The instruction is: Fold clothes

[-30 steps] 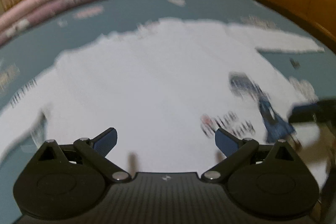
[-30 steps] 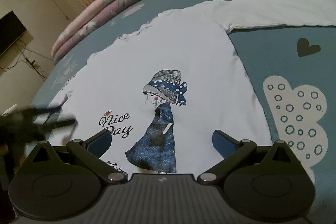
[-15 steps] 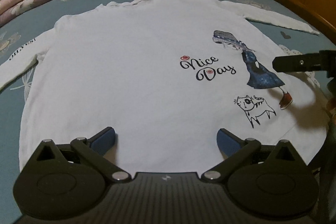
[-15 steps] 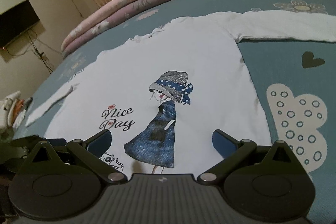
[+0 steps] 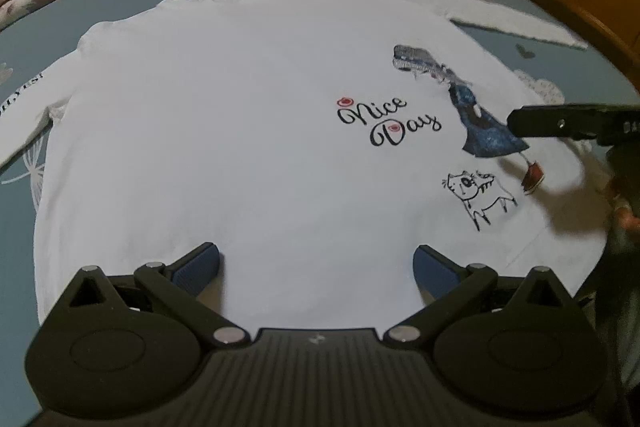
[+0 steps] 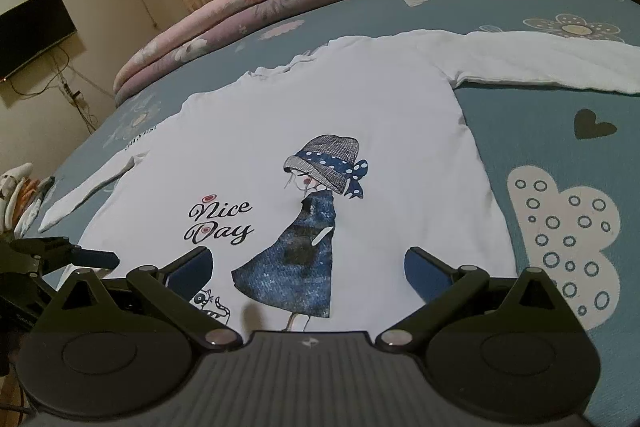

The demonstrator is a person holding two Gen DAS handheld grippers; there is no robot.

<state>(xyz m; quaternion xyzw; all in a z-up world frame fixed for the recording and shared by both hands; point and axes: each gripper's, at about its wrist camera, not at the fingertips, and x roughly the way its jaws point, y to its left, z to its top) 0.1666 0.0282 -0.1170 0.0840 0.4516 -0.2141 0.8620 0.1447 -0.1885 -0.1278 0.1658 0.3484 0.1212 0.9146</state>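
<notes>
Spread flat and print-up on the blue patterned bed (image 6: 560, 155) lies the white long-sleeved shirt (image 5: 240, 131), sleeves out and no fold showing, so all folding looks left, with my left hand-held gripper (image 5: 316, 263) and right hand-held gripper (image 6: 308, 267) both released at its hem.

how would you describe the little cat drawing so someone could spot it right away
On the blue bedsheet lies a white long-sleeved shirt, spread flat. Near its hem sits the cat drawing, below the "Nice Day" lettering; unlike the girl print beside it, it is a bare black outline.
</notes>
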